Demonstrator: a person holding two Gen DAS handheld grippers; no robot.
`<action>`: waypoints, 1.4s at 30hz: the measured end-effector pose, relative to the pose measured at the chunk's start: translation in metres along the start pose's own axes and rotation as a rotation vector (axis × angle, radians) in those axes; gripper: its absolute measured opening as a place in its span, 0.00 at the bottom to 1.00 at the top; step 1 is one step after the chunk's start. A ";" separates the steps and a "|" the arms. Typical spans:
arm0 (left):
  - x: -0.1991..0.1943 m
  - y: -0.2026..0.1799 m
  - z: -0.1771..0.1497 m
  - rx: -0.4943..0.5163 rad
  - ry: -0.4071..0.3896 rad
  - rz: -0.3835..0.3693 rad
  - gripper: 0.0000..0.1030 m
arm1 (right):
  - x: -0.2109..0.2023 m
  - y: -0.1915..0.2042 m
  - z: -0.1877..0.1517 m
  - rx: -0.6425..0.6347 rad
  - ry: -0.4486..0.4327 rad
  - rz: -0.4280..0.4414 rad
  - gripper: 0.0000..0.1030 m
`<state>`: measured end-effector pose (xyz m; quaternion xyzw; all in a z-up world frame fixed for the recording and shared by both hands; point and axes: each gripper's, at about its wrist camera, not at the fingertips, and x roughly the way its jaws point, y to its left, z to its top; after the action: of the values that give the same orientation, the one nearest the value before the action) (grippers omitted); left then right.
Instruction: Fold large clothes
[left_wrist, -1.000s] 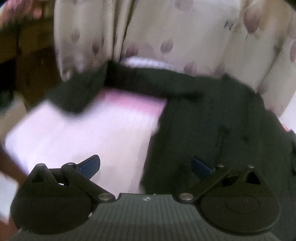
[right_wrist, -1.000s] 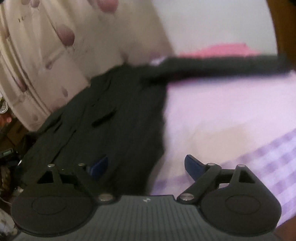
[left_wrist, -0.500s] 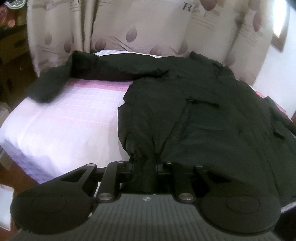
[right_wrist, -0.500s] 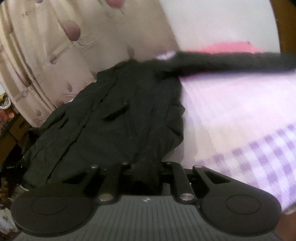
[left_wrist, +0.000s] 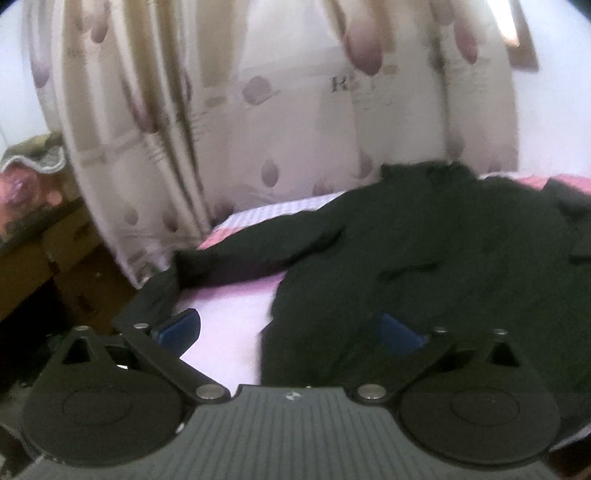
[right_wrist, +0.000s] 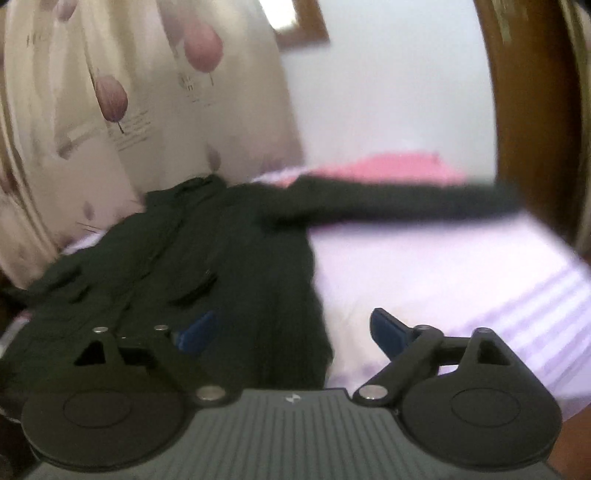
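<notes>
Both jaws spread wide and gripping nothing, left gripper (left_wrist: 290, 328) and right gripper (right_wrist: 291, 328) above the near hem of the black jacket (left_wrist: 424, 266), spread across the bed (right_wrist: 424, 280), sleeves toward its side edges, curtain (left_wrist: 295, 122) lettering blurred, only "R" legible

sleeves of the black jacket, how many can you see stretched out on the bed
2. One sleeve runs out toward the curtain side, its cuff drooping off the bed edge; the other sleeve stretches toward the wooden headboard.

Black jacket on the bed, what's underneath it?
The jacket lies on a pink and lilac bedsheet, bare beside it and below its outstretched sleeve. A pink item shows past that sleeve. Whatever lies directly under the jacket's body is covered.
</notes>
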<state>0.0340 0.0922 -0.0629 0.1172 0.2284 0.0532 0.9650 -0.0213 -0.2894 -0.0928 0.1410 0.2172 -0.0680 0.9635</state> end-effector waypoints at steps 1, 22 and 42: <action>0.004 -0.006 0.005 -0.004 -0.006 -0.015 1.00 | -0.002 0.013 0.007 -0.041 -0.019 -0.041 0.94; 0.092 -0.091 0.053 -0.127 0.041 -0.132 1.00 | 0.097 0.033 0.062 -0.022 0.125 0.039 1.00; 0.186 -0.090 0.027 -0.256 -0.066 -0.258 1.00 | 0.140 -0.263 0.031 1.018 -0.152 0.051 0.99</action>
<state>0.2168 0.0284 -0.1419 -0.0351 0.2014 -0.0461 0.9778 0.0662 -0.5586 -0.1915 0.5920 0.0824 -0.1518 0.7872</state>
